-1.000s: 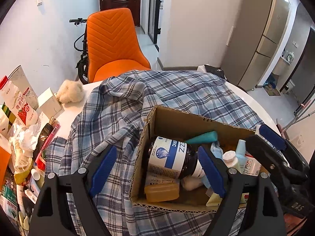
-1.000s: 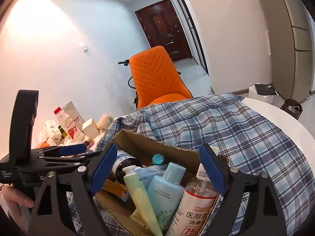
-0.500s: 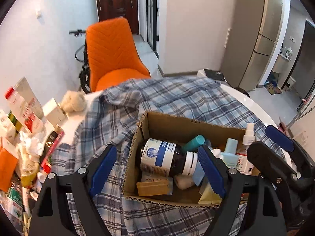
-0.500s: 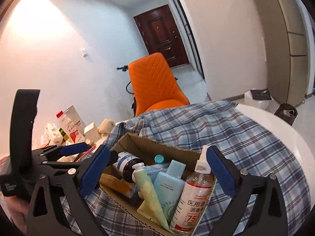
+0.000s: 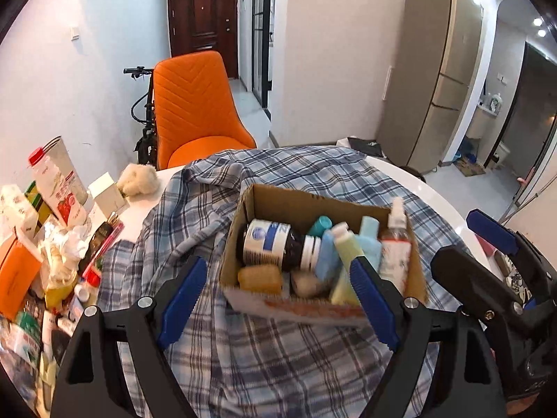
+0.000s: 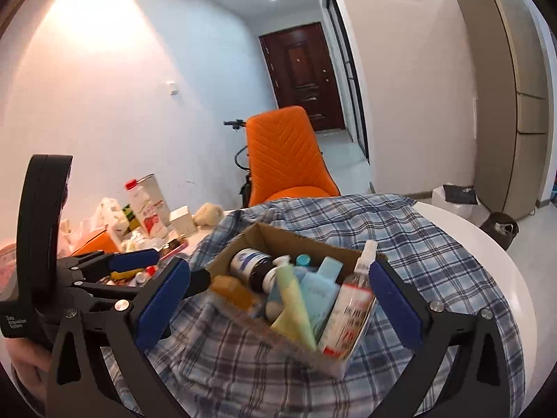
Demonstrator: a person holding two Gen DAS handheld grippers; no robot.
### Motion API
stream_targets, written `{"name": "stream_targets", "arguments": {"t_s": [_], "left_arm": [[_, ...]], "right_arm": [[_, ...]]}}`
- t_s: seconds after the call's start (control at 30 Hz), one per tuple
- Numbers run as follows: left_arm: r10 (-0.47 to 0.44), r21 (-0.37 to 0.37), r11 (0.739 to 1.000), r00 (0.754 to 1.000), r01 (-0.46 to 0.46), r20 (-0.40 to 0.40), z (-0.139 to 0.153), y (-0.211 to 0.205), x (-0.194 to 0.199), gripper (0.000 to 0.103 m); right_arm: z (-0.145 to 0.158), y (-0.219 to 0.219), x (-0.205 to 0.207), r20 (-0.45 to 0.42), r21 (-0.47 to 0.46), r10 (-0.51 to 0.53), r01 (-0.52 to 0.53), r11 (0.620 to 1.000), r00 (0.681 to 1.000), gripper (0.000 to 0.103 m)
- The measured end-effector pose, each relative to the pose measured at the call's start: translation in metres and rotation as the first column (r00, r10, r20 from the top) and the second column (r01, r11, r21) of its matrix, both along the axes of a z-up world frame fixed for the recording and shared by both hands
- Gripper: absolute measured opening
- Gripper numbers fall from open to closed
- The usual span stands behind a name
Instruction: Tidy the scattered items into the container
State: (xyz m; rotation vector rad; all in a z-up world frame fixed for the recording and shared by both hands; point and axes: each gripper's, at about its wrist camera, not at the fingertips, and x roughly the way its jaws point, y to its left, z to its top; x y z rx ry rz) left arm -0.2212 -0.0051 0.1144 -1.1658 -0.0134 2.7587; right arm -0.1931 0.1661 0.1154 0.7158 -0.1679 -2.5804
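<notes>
Between both sets of jaws: nothing. Left gripper (image 5: 278, 297) and right gripper (image 6: 278, 303) are spread wide, above the shirt (image 5: 285, 355). Box (image 5: 416, 278) sits on the shirt just ahead, holding a jar (image 5: 275, 245), tube (image 6: 294, 303), spray bottle (image 6: 351, 308). More clutter (image 5: 52, 261) is on the bench (image 5: 442, 205), left of the shirt.

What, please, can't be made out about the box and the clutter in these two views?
- Box floor: hidden in both views by the bottles and jar packed inside.
- Sanitizer bottle label: motion-blurred in both views, unreadable.
- Box front wall: smeared by blur in the left view.
- Clutter at the table's left: cut off by the fisheye edge in the left view, partly behind the left gripper in the right view.
</notes>
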Motion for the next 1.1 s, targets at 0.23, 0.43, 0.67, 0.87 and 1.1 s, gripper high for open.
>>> {"name": "stream_targets", "arguments": {"t_s": [0.23, 0.43, 0.67, 0.87, 1.1], "left_arm": [[0.006, -0.011, 1.0, 0.994, -0.007, -0.106, 0.002, 0.001, 0.065, 0.086], [0.039, -0.042, 0.998, 0.979, -0.048, -0.198, -0.01, -0.002, 0.115, 0.086], [0.06, -0.039, 0.997, 0.98, -0.069, -0.188, -0.034, -0.005, 0.14, 0.086], [0.075, -0.036, 0.996, 0.979, -0.083, -0.187, -0.05, -0.005, 0.156, 0.086], [0.107, -0.024, 0.993, 0.969, -0.115, -0.222, -0.065, -0.002, 0.181, 0.086]], "right_arm": [[-0.001, -0.001, 0.061, -0.112, 0.055, 0.013, -0.007, 0.998, 0.994, 0.102], [-0.014, -0.004, 0.099, -0.156, 0.055, 0.01, -0.001, 0.998, 0.988, 0.102], [-0.035, -0.008, 0.125, -0.154, 0.083, 0.0, 0.013, 0.996, 0.988, 0.102], [-0.051, -0.003, 0.139, -0.14, 0.059, -0.027, 0.036, 0.998, 0.99, 0.102], [-0.072, 0.01, 0.15, -0.072, -0.06, -0.02, 0.015, 0.998, 0.997, 0.103]]}}
